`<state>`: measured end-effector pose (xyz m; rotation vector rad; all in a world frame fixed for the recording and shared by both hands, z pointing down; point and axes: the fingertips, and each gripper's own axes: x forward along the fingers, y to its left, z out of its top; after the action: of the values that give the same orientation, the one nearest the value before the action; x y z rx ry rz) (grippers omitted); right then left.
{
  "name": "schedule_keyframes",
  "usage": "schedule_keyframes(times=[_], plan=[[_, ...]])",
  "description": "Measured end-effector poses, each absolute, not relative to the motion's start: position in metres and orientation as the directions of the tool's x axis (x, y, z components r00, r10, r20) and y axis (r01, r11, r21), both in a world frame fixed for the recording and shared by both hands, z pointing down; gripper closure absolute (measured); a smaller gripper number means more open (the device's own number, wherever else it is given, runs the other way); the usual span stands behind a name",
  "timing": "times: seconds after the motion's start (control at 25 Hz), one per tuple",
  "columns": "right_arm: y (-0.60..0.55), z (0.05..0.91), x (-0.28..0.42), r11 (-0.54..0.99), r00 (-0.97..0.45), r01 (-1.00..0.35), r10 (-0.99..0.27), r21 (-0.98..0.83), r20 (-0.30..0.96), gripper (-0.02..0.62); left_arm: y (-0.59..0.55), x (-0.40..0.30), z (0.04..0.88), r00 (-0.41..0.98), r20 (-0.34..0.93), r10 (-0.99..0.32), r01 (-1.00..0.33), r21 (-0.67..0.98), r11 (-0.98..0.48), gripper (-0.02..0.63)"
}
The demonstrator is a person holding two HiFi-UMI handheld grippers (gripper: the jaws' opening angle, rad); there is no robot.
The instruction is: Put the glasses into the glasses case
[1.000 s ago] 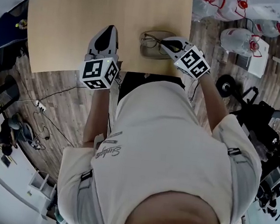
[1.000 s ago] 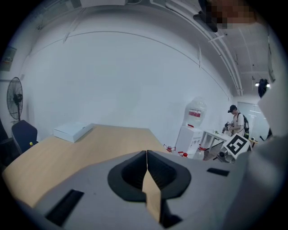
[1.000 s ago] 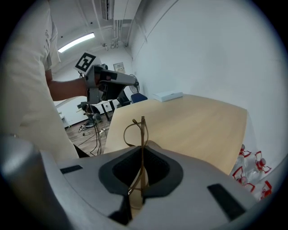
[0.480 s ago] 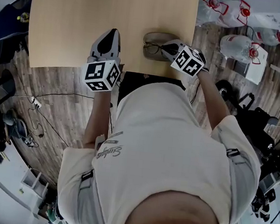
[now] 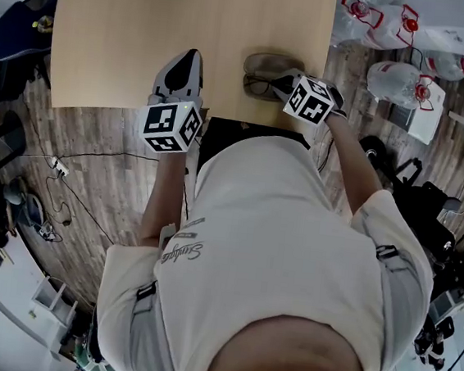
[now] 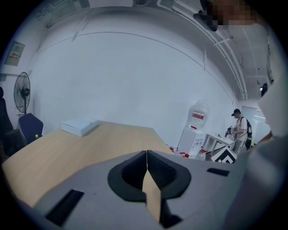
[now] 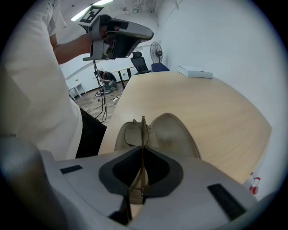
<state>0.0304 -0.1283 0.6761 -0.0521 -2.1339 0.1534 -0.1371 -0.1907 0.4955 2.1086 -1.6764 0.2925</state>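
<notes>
An open tan glasses case (image 5: 271, 64) lies near the front edge of the light wooden table (image 5: 150, 24). Thin dark-framed glasses (image 5: 261, 85) hang over the case's near half, with my right gripper (image 5: 282, 84) shut on them. In the right gripper view the glasses (image 7: 140, 130) stand on edge between the shut jaws of the right gripper (image 7: 142, 155), and the case (image 7: 173, 132) gapes just beyond. My left gripper (image 5: 183, 60) hovers over the table to the left of the case. Seen in its own view, the left gripper (image 6: 146, 153) is shut on nothing.
A flat white box (image 6: 80, 126) lies at the table's far end, visible as the white box (image 7: 195, 72) in the right gripper view too. Water bottles (image 5: 402, 71) and cables crowd the floor at the right. A fan (image 7: 155, 47) and chairs stand beyond the table.
My right gripper has drawn the glasses back a little toward the table's near edge, over the case's near half. The left gripper has barely shifted.
</notes>
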Motion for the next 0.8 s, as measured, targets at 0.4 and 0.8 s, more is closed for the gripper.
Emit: schedule_keyframes(times=[0.4, 0.8], plan=[[-0.126, 0.685, 0.028, 0.99, -0.488, -0.007, 0.12, -0.142, 0.864, 0.584, -0.188, -0.148, 0.497, 0.248, 0.425, -0.871, -0.962, 0.212, -0.17, 0.591], [-0.128, 0.694, 0.03, 0.995, -0.431, 0.019, 0.094, -0.095, 0.897, 0.566, -0.198, -0.149, 0.495, 0.276, 0.427, -0.861, -0.956, 0.217, -0.199, 0.591]])
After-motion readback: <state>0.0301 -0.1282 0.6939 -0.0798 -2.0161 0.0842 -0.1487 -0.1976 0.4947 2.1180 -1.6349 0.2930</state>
